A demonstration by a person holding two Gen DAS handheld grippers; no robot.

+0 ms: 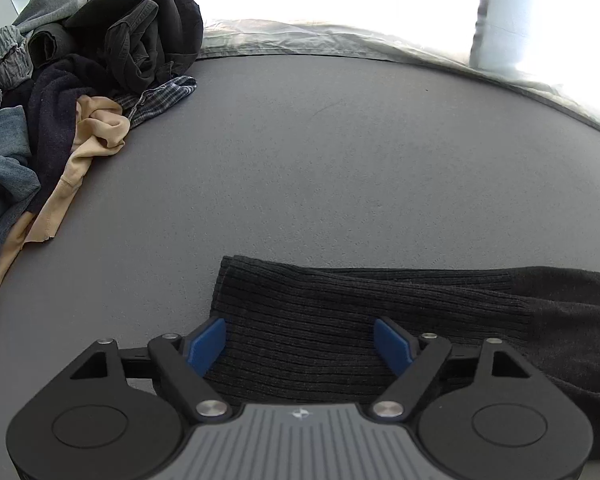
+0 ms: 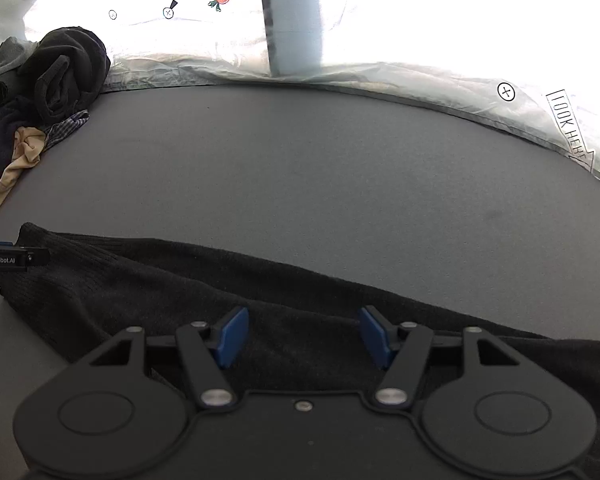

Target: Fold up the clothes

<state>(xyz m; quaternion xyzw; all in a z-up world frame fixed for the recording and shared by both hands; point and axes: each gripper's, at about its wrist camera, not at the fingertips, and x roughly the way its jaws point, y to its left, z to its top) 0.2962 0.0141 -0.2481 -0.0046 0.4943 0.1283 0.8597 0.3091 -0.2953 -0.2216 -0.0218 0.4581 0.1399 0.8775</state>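
One dark sweater (image 1: 340, 320), two spread grippers

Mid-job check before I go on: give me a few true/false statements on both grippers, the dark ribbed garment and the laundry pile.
1. The left gripper is open over the ribbed garment. True.
2. The right gripper is shut on the garment. False: its fingers stand apart, pinching nothing.
3. The laundry pile lies to the far left on the grey surface. True.
4. The pile is neatly folded. False: it is a crumpled heap.
5. A beige garment lies at the pile's edge. True.
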